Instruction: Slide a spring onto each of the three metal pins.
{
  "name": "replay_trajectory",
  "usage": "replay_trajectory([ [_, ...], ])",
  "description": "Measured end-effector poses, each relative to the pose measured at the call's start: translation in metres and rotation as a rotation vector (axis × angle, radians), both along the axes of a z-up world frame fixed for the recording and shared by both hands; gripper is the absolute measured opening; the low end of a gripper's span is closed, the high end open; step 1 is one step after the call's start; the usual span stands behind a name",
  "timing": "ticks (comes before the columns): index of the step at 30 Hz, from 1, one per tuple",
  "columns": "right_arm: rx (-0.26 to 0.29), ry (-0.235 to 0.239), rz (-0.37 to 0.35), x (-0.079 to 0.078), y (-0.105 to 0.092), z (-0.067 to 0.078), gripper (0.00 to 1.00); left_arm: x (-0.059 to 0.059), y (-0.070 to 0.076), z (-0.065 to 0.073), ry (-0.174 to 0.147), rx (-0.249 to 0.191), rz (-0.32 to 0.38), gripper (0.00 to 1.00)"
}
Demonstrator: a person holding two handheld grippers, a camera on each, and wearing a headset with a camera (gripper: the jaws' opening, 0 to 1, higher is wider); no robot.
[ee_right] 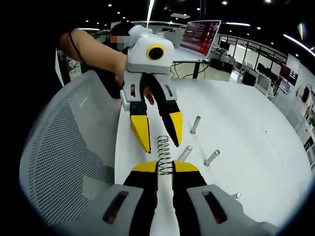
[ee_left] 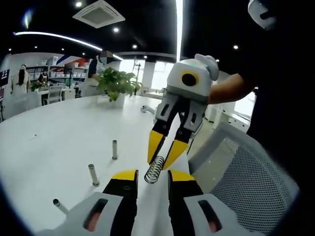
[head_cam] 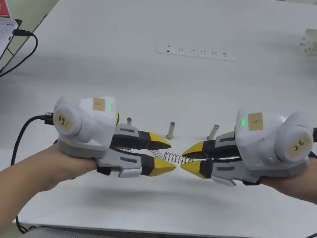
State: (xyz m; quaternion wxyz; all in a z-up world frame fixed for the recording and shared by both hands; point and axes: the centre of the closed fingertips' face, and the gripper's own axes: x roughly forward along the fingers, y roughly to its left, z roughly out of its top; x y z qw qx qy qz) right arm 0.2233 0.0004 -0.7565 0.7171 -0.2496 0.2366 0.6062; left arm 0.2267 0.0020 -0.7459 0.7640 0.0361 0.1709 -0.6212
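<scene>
1. The left tongs [head_cam: 171, 155] sit at the left of the head view. They are spread wide, and one end of the spring [head_cam: 171, 157] lies between their yellow tips without being gripped.
2. Behind them, three pins stand on the white tabletop [head_cam: 99, 64]: the left pin [head_cam: 129, 120], the middle pin [head_cam: 171, 130] and the right pin [head_cam: 213, 132]. All three are bare, so the task looks barely begun.
3. The spring is held in the air between the two tongs, roughly level. It is in front of the pins and clear of the tabletop.
4. In the right gripper view, a second spring [ee_right: 184, 153] lies loose on the tabletop near the pins.
5. The right tongs [head_cam: 183, 158] are pinched narrow on the other end of the spring and carry it alone.
6. The spring looks light, thin-wired and bendy, so it probably sags or flicks aside if squeezed hard. It should handle best gripped gently across a few coils near one end. That leaves the other end open and free to go over a pin top. The pins look stiff and smooth, so the coils should slide down easily once lined up.
</scene>
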Motion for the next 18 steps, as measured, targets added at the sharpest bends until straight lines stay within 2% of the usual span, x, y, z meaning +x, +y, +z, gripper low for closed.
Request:
replay_trajectory([
  [9,0.009,-0.001,0.015,-0.0029,0.0003,0.0037,0.08,-0.0008,-0.0035,0.0030,0.002,-0.028,0.004,0.10],
  [18,0.017,-0.009,0.028,-0.0055,0.0012,0.0064,0.08,-0.0030,-0.0062,0.0037,-0.003,-0.029,-0.003,0.06],
])
